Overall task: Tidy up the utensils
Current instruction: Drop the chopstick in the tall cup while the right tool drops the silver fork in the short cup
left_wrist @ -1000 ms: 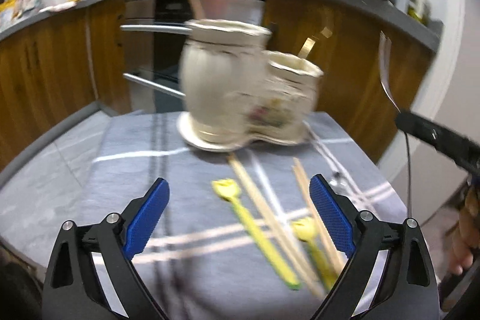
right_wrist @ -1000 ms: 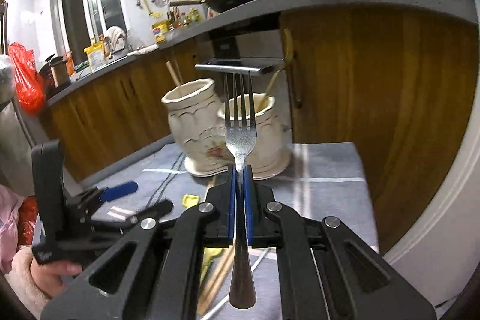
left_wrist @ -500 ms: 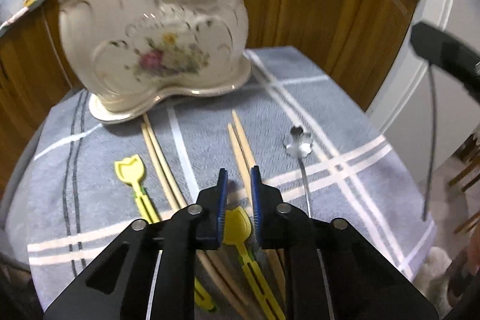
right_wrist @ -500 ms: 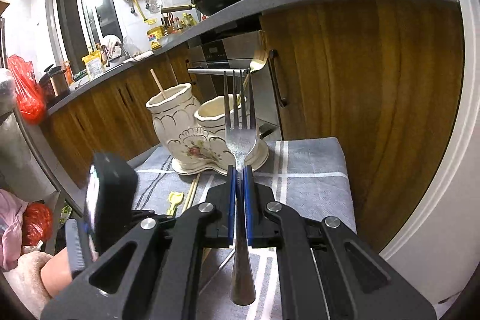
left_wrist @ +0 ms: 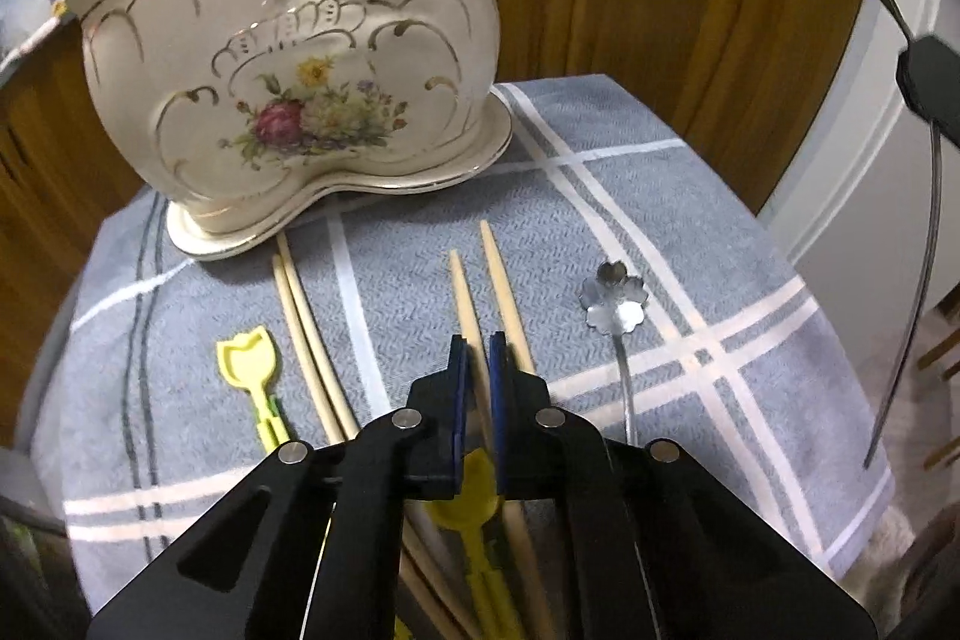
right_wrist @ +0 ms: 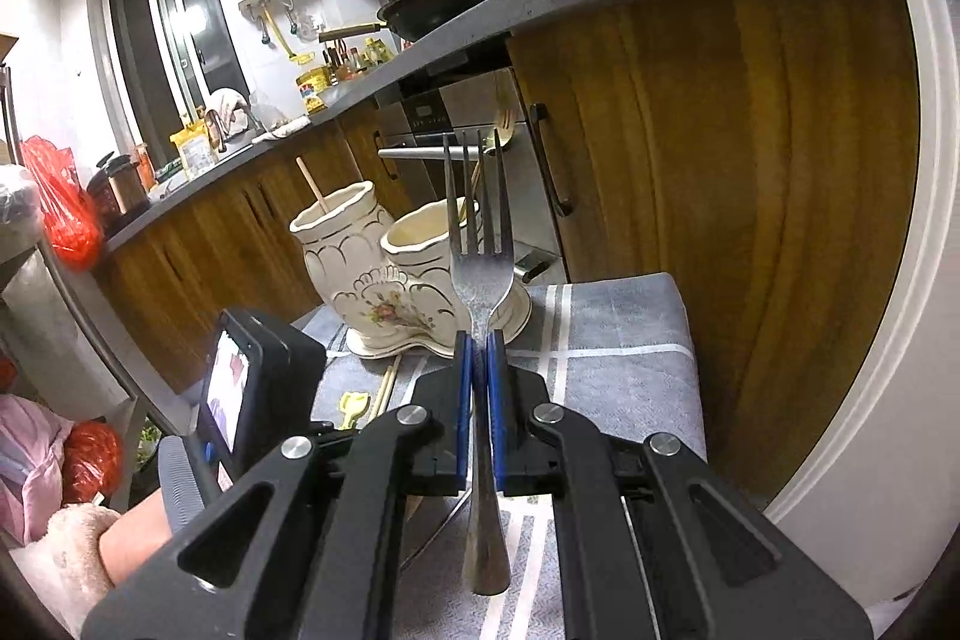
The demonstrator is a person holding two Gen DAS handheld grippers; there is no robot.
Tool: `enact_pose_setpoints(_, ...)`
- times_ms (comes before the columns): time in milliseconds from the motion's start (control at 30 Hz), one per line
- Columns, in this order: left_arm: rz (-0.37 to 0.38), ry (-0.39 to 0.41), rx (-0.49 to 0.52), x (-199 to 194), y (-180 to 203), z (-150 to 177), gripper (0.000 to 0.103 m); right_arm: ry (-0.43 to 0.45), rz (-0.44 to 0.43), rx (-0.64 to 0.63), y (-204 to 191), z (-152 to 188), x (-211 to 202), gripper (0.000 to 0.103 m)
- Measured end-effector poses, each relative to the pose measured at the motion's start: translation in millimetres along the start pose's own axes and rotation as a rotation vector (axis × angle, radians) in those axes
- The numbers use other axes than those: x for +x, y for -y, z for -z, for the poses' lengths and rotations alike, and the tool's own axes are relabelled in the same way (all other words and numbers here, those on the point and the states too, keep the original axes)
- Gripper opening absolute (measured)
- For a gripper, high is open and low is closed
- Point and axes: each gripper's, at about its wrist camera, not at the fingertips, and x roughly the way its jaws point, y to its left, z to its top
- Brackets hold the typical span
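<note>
In the left wrist view the left gripper (left_wrist: 474,358), whose jaws have just been closing, pinches one chopstick (left_wrist: 463,295) lying on the cloth (left_wrist: 660,196) before the holder (left_wrist: 288,94), and in the right wrist view the right gripper (right_wrist: 479,361) clamps a fork (right_wrist: 480,274) upright, tines above the holder (right_wrist: 390,274).

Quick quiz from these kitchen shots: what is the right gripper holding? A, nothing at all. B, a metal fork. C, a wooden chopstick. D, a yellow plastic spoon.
B: in the right wrist view the right gripper has its blue pads shut on the neck of a metal fork, tines pointing up in front of the ceramic holder.
</note>
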Motion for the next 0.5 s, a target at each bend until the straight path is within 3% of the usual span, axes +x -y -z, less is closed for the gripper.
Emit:
enact_pose_setpoints(167,0.05,0.076,-0.009,-15,4,-1,0.007,0.019,-0.004,0.006,1,0,-2,0.005)
enact_pose_setpoints(500,0.11,0.337,-0.052,-90,-17,-8,0.006,0.117,0.006,-0.01,-8,-3,-7,0.005)
